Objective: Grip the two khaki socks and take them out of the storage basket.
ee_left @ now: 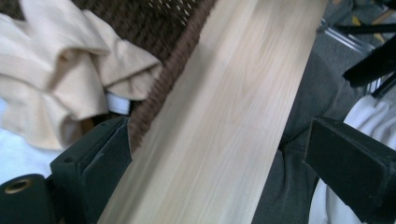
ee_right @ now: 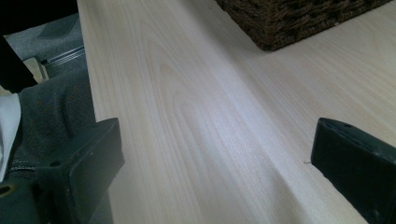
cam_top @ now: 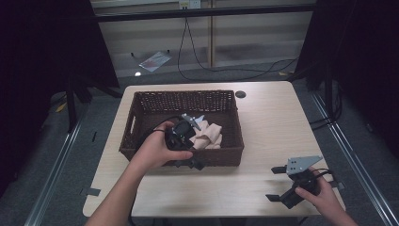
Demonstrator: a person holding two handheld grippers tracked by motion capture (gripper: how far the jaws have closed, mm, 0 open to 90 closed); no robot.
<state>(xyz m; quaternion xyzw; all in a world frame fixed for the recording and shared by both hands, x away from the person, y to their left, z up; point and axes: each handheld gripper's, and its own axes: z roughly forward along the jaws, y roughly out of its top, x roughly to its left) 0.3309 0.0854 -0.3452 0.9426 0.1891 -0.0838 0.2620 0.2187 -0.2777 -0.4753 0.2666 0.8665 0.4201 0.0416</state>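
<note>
Nearest, right hand-held gripper (cam_top: 281,184) rests open on the bench (cam_top: 263,122); left hand-held gripper (cam_top: 190,151) gapes empty over the basket's (cam_top: 141,101) near rim; next, probably, grasping the beige cloth (cam_top: 209,135) inside

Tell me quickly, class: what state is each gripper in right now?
Left gripper: open, holding nothing, at the near wall of the wicker basket.
Right gripper: open, empty, over the wooden table.
</note>
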